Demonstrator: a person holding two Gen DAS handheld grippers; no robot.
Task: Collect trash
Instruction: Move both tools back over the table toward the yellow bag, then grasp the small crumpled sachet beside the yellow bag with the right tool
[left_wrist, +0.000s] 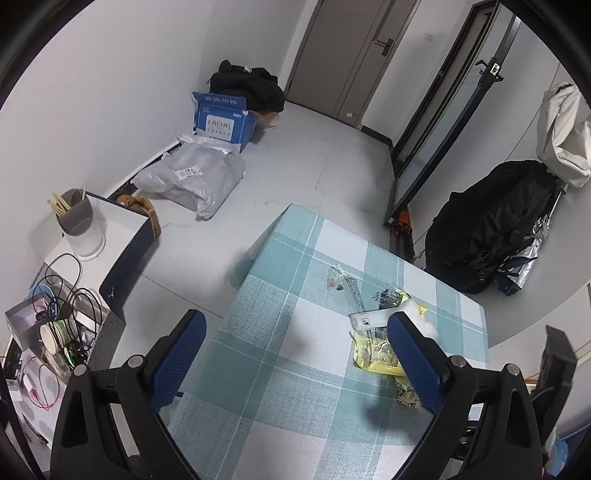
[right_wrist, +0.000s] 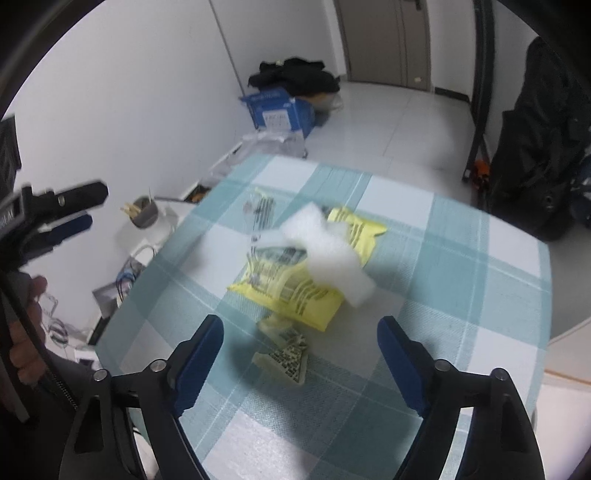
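My right gripper (right_wrist: 299, 354) hangs w/ jaws spread, nothing clamped, over a crumpled printed scrap (right_wrist: 287, 356); my left gripper (left_wrist: 295, 347) is likewise released and empty. Step in hand, I'd say: approach for the first pick. Next calls for a drop onto the scrap, then a squeeze. Beyond: yellow wrapper (right_wrist: 306, 275), white foam piece (right_wrist: 328, 251), on checked tablecloth (right_wrist: 461, 295); room w/ grey tile floor (left_wrist: 295, 155), blue box (left_wrist: 223, 122).

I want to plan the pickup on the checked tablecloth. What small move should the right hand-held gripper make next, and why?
Probably lower the right hand-held gripper, open and empty, onto the small crumpled wrapper lying between its fingers. It is the nearest trash, in front of the yellow bag and white foam piece.
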